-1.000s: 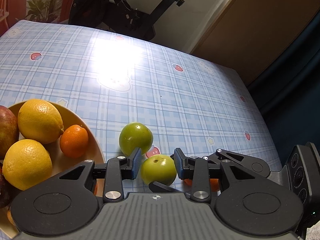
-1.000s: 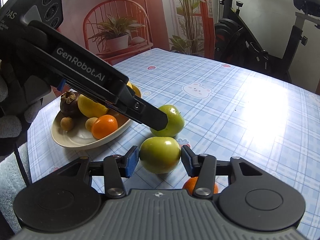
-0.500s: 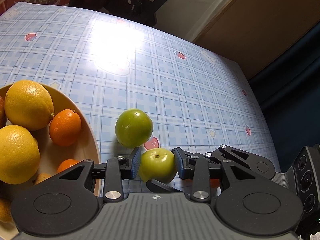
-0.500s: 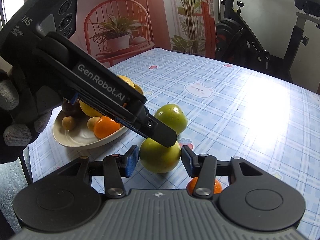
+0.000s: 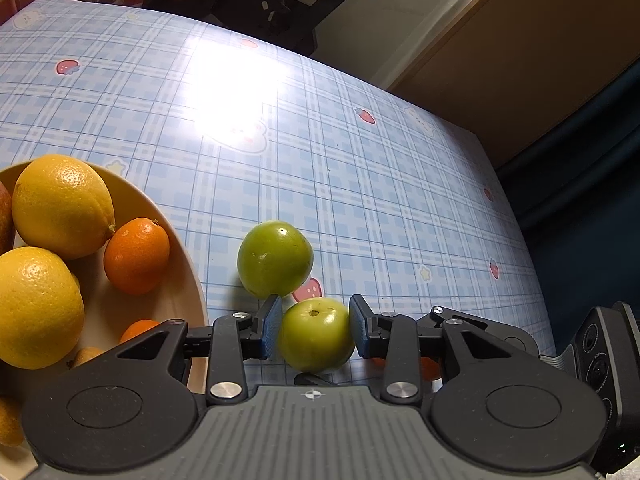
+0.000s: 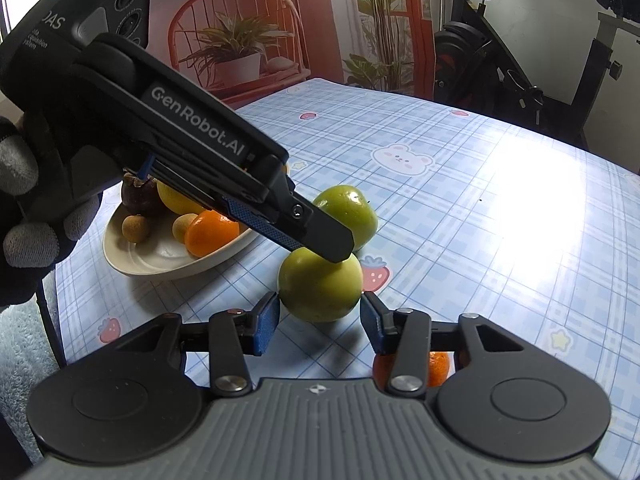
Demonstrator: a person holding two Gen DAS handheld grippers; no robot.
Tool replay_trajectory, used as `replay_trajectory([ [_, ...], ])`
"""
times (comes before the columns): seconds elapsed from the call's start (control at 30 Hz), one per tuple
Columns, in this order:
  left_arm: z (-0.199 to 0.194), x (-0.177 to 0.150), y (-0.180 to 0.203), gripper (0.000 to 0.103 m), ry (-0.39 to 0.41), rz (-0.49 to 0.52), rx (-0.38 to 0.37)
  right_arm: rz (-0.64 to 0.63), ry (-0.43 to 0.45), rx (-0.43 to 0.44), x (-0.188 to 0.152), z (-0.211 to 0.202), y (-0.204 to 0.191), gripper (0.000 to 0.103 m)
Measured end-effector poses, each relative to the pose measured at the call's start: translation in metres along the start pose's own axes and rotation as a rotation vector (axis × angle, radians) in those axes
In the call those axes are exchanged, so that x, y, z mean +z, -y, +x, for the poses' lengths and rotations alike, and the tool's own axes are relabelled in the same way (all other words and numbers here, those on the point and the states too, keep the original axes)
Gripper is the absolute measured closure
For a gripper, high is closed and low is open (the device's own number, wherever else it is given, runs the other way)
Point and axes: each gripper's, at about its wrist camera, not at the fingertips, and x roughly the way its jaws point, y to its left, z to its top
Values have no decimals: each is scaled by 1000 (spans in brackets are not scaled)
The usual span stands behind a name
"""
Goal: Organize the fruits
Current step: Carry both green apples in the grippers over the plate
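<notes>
A green fruit [image 5: 316,340] [image 6: 316,292] lies on the checked tablecloth, and both grippers flank it. My left gripper [image 5: 315,328] comes down from above, its jaws closing, and both blue pads press the fruit's sides. In the right wrist view one of its fingers [image 6: 320,232] crosses the fruit's top. My right gripper [image 6: 319,316] is closing too. The fruit sits at its tips with a thin gap on the right. A second green fruit [image 5: 274,258] [image 6: 356,212] rests just beyond, beside the cream bowl [image 5: 188,280] [image 6: 132,264] of lemons and small oranges.
A small orange [image 6: 438,362] [image 5: 430,368] lies under my right gripper's right finger. A gloved hand [image 6: 24,232] holds the left gripper. The table edge [image 5: 520,240] drops off at the right. An exercise bike [image 6: 520,80] and potted plants stand behind the table.
The left gripper has sunk towards the table, and its pads have drawn in onto the green fruit. The right gripper has stayed in place.
</notes>
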Motion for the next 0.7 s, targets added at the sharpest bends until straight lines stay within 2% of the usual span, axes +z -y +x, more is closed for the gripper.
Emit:
replay_trajectory([
  [0.27,-4,5,-4,66,-14,-4,3,27,21,25,0,-2,-2,56],
  [0.7,-73,5,-28,66,62,-25,65,-44,77,107,26,3,-46,56],
])
